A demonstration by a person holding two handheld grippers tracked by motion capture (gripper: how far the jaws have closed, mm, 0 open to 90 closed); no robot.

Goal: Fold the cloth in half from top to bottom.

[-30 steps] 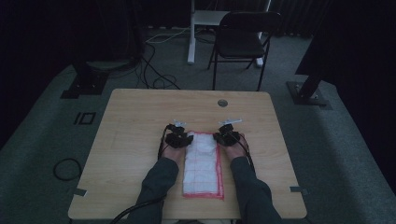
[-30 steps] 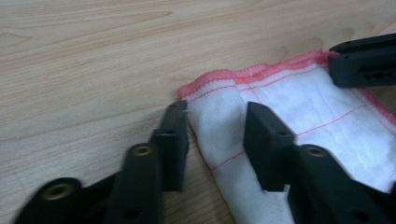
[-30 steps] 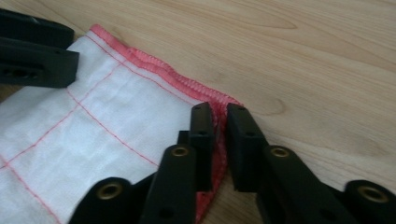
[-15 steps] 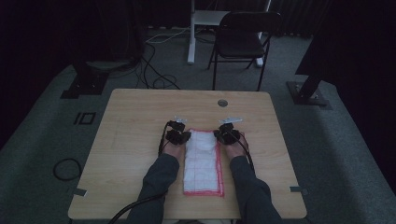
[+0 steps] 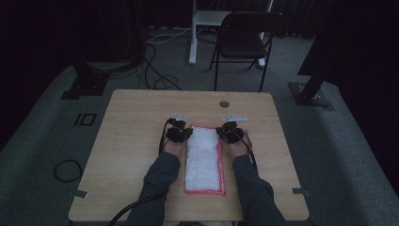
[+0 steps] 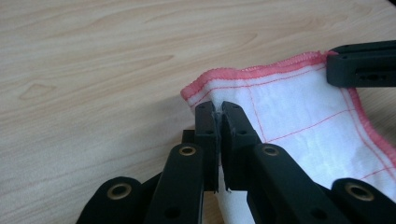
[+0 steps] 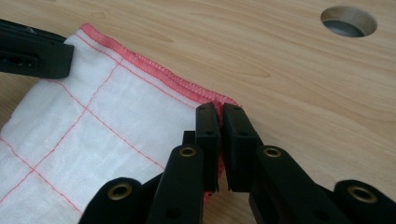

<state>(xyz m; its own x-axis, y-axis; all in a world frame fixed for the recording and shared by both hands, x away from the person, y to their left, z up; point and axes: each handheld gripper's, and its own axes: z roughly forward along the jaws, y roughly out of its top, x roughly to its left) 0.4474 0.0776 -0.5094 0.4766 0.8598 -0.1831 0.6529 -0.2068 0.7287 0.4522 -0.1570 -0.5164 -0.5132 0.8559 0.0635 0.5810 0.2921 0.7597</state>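
Both tongs, left (image 6: 218, 112) and right (image 7: 220, 114), pinch the cloth's (image 5: 204, 157) far corners.

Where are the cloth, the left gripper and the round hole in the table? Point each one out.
cloth (image 5: 204, 162), high view, middle of its white checked surface.
left gripper (image 6: 218, 108), left gripper view, between its fingertips, shut on the cloth's corner.
round hole (image 7: 349, 21), right gripper view, its grey middle.

Light wooden table (image 5: 127, 155), round hole (image 5: 224, 103) near far edge. White folded cloth with red edge and thin red lines (image 5: 203, 162) lies flat near middle, toward near edge.
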